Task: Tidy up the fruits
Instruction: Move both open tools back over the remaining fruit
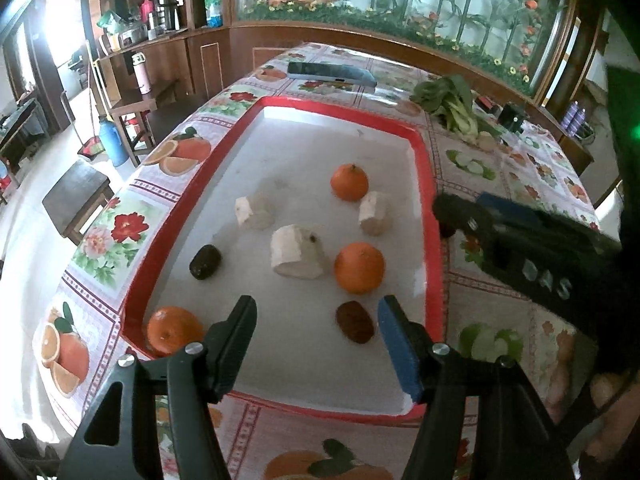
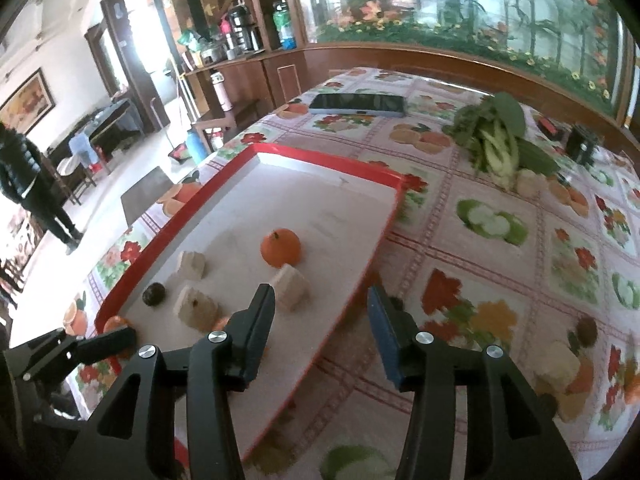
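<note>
Both claws empty (jaws apart) above three oranges point(image 1: 359, 267), two dates point(image 1: 354, 321).

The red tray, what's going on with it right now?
A person is sorting fruit with a handheld gripper in each hand. The red-rimmed tray on the fruit-print tablecloth holds three oranges, three pale cut chunks and two dark oval fruits. The left gripper hovers over the tray's near end, jaws open and empty. The right gripper hangs over the tray's right edge, also open and empty. More pale chunks and leafy greens lie outside the tray.
</note>
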`<state>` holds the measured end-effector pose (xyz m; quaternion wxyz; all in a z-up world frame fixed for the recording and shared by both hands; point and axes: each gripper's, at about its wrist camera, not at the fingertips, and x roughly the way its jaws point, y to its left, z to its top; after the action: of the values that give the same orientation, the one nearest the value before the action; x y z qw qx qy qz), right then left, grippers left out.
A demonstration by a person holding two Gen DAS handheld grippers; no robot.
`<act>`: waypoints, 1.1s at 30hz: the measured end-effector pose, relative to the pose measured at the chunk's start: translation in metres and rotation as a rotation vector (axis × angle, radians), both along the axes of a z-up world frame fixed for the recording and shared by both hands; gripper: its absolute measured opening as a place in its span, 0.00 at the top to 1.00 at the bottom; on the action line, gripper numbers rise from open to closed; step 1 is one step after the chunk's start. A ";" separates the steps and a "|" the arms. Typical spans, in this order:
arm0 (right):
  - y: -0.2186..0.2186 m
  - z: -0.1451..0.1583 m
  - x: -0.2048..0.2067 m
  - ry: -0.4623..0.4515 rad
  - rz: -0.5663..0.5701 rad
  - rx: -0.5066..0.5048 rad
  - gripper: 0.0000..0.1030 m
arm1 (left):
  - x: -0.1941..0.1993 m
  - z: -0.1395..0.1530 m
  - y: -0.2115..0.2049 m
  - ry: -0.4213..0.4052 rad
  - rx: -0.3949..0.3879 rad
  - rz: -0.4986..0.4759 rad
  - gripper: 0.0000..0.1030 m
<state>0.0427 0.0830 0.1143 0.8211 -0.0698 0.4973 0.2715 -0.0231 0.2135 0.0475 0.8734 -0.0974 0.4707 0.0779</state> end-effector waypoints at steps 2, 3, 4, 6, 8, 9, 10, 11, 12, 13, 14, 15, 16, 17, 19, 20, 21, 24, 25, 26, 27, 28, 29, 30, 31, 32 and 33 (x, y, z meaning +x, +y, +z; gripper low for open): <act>-0.014 0.002 -0.004 0.001 -0.022 0.001 0.54 | 0.002 0.002 -0.007 -0.009 -0.010 0.001 0.36; -0.024 0.003 -0.005 0.003 -0.038 0.000 0.54 | 0.004 0.003 -0.012 -0.015 -0.014 -0.005 0.36; -0.032 0.003 -0.006 0.003 -0.051 -0.001 0.54 | 0.006 0.004 -0.018 -0.020 -0.021 -0.015 0.36; -0.053 0.004 -0.008 0.004 -0.090 -0.005 0.53 | 0.009 0.006 -0.032 -0.031 -0.031 -0.042 0.36; -0.072 0.005 -0.010 0.004 -0.129 -0.008 0.53 | 0.015 0.007 -0.050 -0.033 -0.037 -0.082 0.36; -0.088 0.005 -0.009 0.004 -0.165 -0.010 0.53 | 0.017 0.008 -0.059 -0.032 -0.038 -0.101 0.36; -0.098 0.005 -0.008 0.004 -0.188 -0.011 0.53 | 0.020 0.008 -0.068 -0.031 -0.039 -0.124 0.36; -0.113 0.005 -0.008 0.006 -0.221 -0.012 0.53 | 0.023 0.007 -0.079 -0.028 -0.042 -0.148 0.36; -0.123 0.006 -0.008 0.006 -0.241 -0.015 0.53 | 0.026 0.006 -0.090 -0.026 -0.046 -0.173 0.35; -0.137 0.006 -0.008 0.005 -0.273 -0.019 0.53 | 0.027 0.005 -0.099 -0.023 -0.050 -0.194 0.35; -0.149 0.007 -0.008 0.004 -0.297 -0.022 0.53 | 0.029 0.003 -0.109 -0.019 -0.054 -0.220 0.35; -0.166 0.007 -0.008 0.003 -0.334 -0.028 0.53 | 0.031 0.001 -0.120 -0.011 -0.056 -0.247 0.35; -0.177 0.008 -0.008 0.001 -0.357 -0.032 0.53 | 0.033 -0.002 -0.131 -0.001 -0.054 -0.272 0.35; -0.187 0.009 -0.009 0.000 -0.379 -0.034 0.53 | 0.035 -0.004 -0.139 0.005 -0.053 -0.292 0.35; -0.212 0.009 -0.010 0.001 -0.430 -0.040 0.53 | 0.038 -0.010 -0.157 0.023 -0.052 -0.333 0.35; -0.221 0.009 -0.011 0.003 -0.449 -0.042 0.53 | 0.040 -0.013 -0.165 0.031 -0.054 -0.349 0.35; -0.232 0.009 -0.011 0.004 -0.469 -0.044 0.52 | 0.042 -0.015 -0.171 0.037 -0.055 -0.359 0.35; -0.260 0.009 -0.015 0.012 -0.522 -0.043 0.52 | 0.050 -0.017 -0.179 0.031 -0.045 -0.355 0.35; -0.266 0.009 -0.016 0.015 -0.531 -0.039 0.52 | 0.053 -0.016 -0.180 0.025 -0.048 -0.352 0.35; -0.273 0.008 -0.018 0.020 -0.537 -0.034 0.52 | 0.055 -0.016 -0.181 0.022 -0.057 -0.353 0.35; -0.276 0.008 -0.018 0.023 -0.541 -0.032 0.52 | 0.058 -0.016 -0.182 0.019 -0.073 -0.359 0.35; -0.279 0.008 -0.019 0.026 -0.547 -0.030 0.52 | 0.059 -0.016 -0.183 0.018 -0.085 -0.366 0.35; -0.283 0.007 -0.020 0.028 -0.551 -0.027 0.52 | 0.061 -0.016 -0.187 0.015 -0.088 -0.376 0.35; -0.285 0.006 -0.020 0.034 -0.555 -0.021 0.51 | 0.063 -0.016 -0.192 0.011 -0.080 -0.386 0.35; -0.289 0.005 -0.020 0.037 -0.556 -0.017 0.51 | 0.065 -0.016 -0.198 0.010 -0.061 -0.394 0.35; -0.290 0.005 -0.020 0.040 -0.554 -0.012 0.51 | 0.067 -0.017 -0.202 0.014 -0.046 -0.400 0.35; -0.291 0.006 -0.020 0.041 -0.551 -0.010 0.51 | 0.069 -0.019 -0.208 0.020 -0.037 -0.407 0.35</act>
<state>0.0228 -0.2077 0.1201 0.8534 0.0694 0.5153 0.0368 0.0463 0.0060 0.0288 0.8645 -0.0157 0.4906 -0.1081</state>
